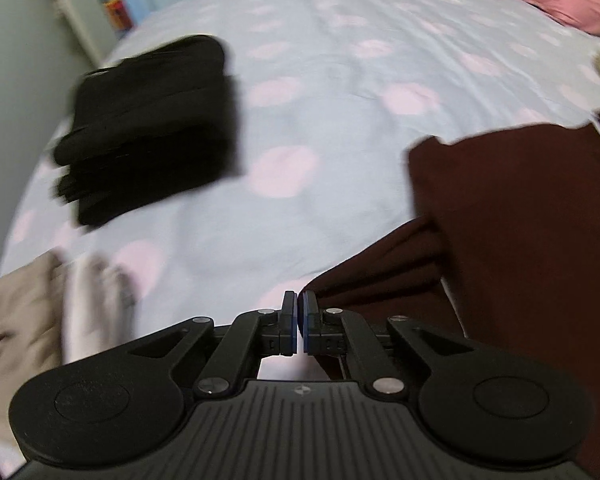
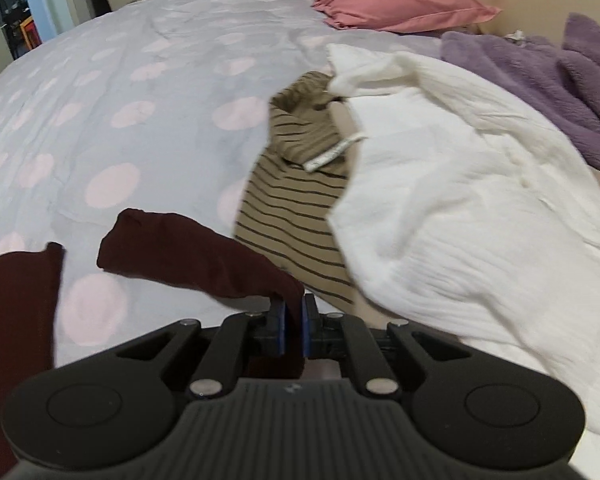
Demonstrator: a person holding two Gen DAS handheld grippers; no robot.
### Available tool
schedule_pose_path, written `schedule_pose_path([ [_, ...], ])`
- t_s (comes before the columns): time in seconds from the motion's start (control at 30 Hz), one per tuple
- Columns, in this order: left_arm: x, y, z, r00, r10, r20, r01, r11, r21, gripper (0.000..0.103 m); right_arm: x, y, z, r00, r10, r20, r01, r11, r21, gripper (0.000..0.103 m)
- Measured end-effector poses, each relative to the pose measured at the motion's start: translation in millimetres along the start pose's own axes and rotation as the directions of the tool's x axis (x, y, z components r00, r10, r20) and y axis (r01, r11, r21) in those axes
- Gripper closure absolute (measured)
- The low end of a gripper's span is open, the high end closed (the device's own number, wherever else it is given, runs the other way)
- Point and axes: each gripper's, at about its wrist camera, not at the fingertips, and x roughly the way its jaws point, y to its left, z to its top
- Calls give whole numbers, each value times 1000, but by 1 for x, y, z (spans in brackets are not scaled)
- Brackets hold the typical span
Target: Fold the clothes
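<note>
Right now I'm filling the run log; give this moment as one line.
left gripper: shut, beside maroon garment | right gripper: shut on it | black stack: folded

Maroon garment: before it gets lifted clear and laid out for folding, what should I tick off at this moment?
1. Right gripper shut on the maroon garment: ok, cloth sits between the pads.
2. Left gripper holding the garment: cannot tell; its jaws are shut and cloth lies by the right pad, but none shows between the pads.
3. Bare sheet ahead to lay it on: ok.
4. Black folded stack out of the way: ok, off to the left.
5. Striped shirt free of the garment: cannot tell, they meet near the right gripper.
</note>
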Motion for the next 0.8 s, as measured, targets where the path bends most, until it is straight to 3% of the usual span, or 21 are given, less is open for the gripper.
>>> schedule_pose_path([
  [0.23, -38, 49, -25, 989, 150, -6, -148, 972, -185, 103, -7, -25, -8, 998, -65, 15, 65, 997, 52, 94],
  [0.33, -33, 53, -36, 982, 178, -62, -187, 967, -173, 103, -6, -25, -11, 998, -66, -5, 66, 996, 56, 93],
  [0.4, -26, 51, -41, 979, 170, -109, -186, 970, -154, 102, -11, -23, -12, 998, -64, 4, 63, 996, 55, 90],
  [0.5, -24, 53, -43, 979, 154, -131, -174, 972, -159, 100, -27, -18, -13, 997, -62, 50, 60, 997, 41, 74],
  [0.67, -40, 57, -42, 990, 129, -61, -139, 973, -184, 85, -57, -1, -14, 991, 18, 136, -20, 1000, 18, 70],
  [0.8, -50, 51, -33, 995, 96, 23, -90, 977, -193, 70, -64, 23, -12, 985, 74, 155, -70, 997, -30, 65],
])
